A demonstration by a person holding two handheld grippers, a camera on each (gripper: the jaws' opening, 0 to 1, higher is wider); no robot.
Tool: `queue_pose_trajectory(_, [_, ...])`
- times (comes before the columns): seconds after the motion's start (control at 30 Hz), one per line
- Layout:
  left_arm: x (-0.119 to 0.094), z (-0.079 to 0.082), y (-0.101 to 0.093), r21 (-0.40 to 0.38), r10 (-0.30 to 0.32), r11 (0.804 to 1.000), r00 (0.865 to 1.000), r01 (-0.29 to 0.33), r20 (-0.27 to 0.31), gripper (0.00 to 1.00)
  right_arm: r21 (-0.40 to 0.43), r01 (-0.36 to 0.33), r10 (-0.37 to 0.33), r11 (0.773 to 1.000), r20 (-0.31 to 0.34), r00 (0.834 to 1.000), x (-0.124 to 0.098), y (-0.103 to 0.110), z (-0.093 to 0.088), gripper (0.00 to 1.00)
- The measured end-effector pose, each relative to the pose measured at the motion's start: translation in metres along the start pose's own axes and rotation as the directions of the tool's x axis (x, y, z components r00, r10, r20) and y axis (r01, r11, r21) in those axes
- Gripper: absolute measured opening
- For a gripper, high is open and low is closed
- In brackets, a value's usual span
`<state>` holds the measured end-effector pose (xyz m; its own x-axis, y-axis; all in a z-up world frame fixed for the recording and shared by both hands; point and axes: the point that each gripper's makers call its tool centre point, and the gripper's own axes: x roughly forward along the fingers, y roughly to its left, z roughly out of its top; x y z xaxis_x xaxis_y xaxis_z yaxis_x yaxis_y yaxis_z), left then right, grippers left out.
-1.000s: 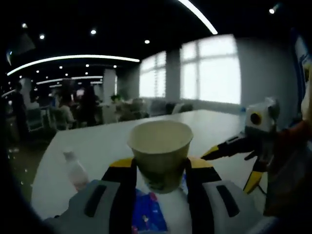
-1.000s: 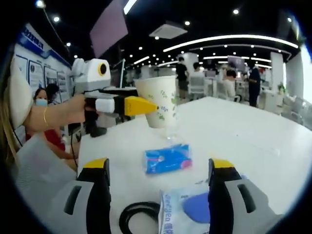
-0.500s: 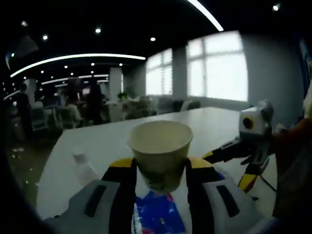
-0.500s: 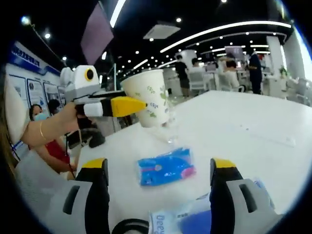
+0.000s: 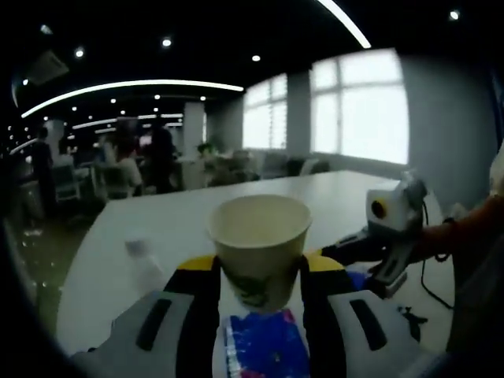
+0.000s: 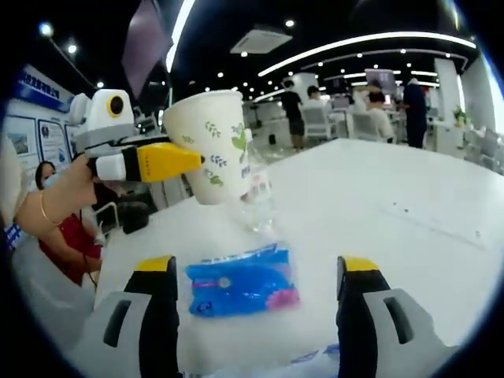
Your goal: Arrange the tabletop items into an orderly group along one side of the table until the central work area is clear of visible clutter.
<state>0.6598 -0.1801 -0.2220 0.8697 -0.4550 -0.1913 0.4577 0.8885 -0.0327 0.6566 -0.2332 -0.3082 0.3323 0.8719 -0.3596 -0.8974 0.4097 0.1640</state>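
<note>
A white paper cup (image 5: 258,248) with green leaf print is clamped between the yellow-tipped jaws of my left gripper (image 5: 260,266). In the right gripper view the cup (image 6: 211,146) hangs tilted above the white table (image 6: 409,197), a hand holding the left gripper (image 6: 169,161) at the left. A blue packet (image 6: 242,281) lies flat on the table, in line with the wide gap of my open right gripper (image 6: 256,268). The same packet (image 5: 264,346) shows below the cup. A clear plastic bottle (image 6: 256,201) stands behind the cup. The right gripper (image 5: 364,256) reaches in from the right.
A blurred bottle (image 5: 146,264) stands left of the cup. A black cable (image 5: 411,316) lies at the table's right. A white packet's edge (image 6: 315,358) shows near my right jaws. Bare tabletop stretches away to the right; people and chairs sit beyond.
The right gripper has come closer to the blue packet, which now looks larger between its jaws. The cup in the left gripper has tilted and sits higher in the right gripper view.
</note>
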Motion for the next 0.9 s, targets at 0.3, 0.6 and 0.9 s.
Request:
queue_pose_trajectory(0.3, [0.002,-0.016,0.007,0.03,0.026,0.999,0.999,-0.025,-0.047,0.38,-0.006,-0.031,0.03,1.0,-0.017,0.999,0.029,-0.005,-0.007,0.77])
queue_pose_trajectory(0.6, [0.003,-0.021,0.015,0.052,0.051,0.997,0.997,-0.048,-0.057,0.37,0.04,-0.045,0.046,0.998,-0.034,0.998,0.045,-0.009,-0.017,0.73])
queue_pose_trajectory(0.9, [0.001,-0.028,0.02,0.024,0.056,0.998,0.996,-0.055,-0.064,0.37,-0.023,-0.05,0.049,0.998,-0.045,0.998,0.062,-0.011,-0.029,0.62])
